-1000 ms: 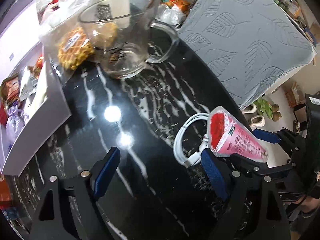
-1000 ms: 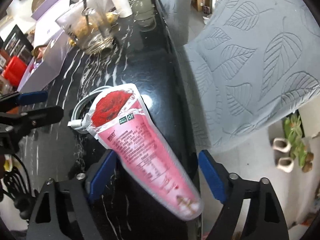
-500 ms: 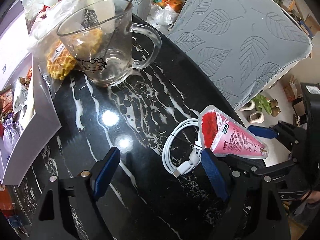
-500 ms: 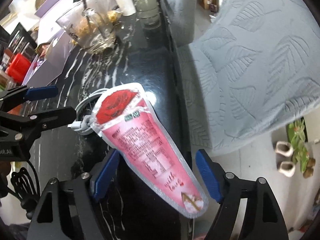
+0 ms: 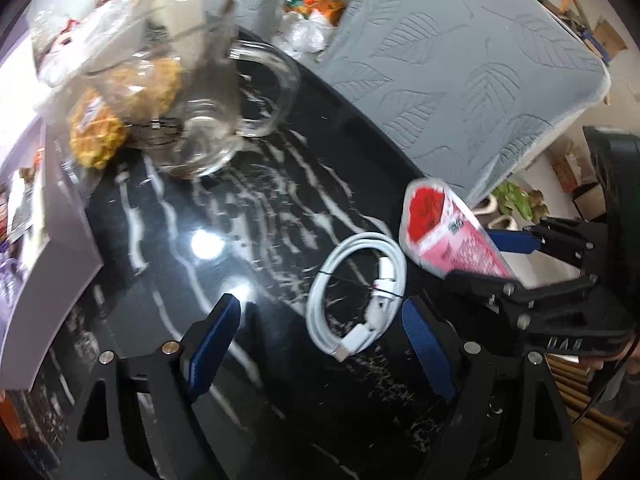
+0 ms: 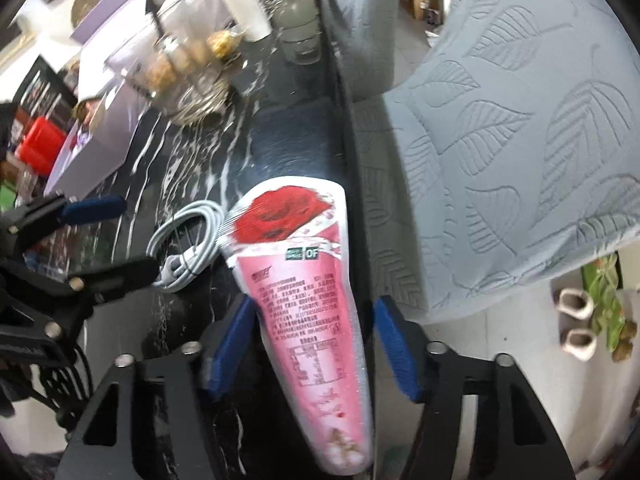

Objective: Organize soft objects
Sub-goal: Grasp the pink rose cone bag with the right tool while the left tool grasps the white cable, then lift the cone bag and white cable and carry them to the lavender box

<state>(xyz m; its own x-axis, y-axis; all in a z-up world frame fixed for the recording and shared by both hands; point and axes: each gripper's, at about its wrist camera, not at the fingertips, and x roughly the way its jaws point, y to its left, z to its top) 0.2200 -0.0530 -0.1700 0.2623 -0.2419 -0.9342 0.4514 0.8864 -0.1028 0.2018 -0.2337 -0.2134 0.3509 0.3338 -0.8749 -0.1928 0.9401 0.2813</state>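
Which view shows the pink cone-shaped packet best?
The right wrist view: the pink packet fills the middle, whole, its printed face legible, between the blue pads. The left wrist view catches it only small and blurred near the right edge, its narrow end hidden behind the right hand-held gripper.

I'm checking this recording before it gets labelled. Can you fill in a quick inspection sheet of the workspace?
Surface: black marble-look table, glossy, light glare.
Job's things: pink cone-shaped packet, overhanging the table edge.
Clutter: glass mug, bagged waffle, purple box.
Grippers: right gripper has just been closing, packet between its fingers, contact unclear; left gripper open, empty.
Cables: coiled white cable beside the packet.
Surroundings: grey leaf-pattern chair cover, slippers on the floor.
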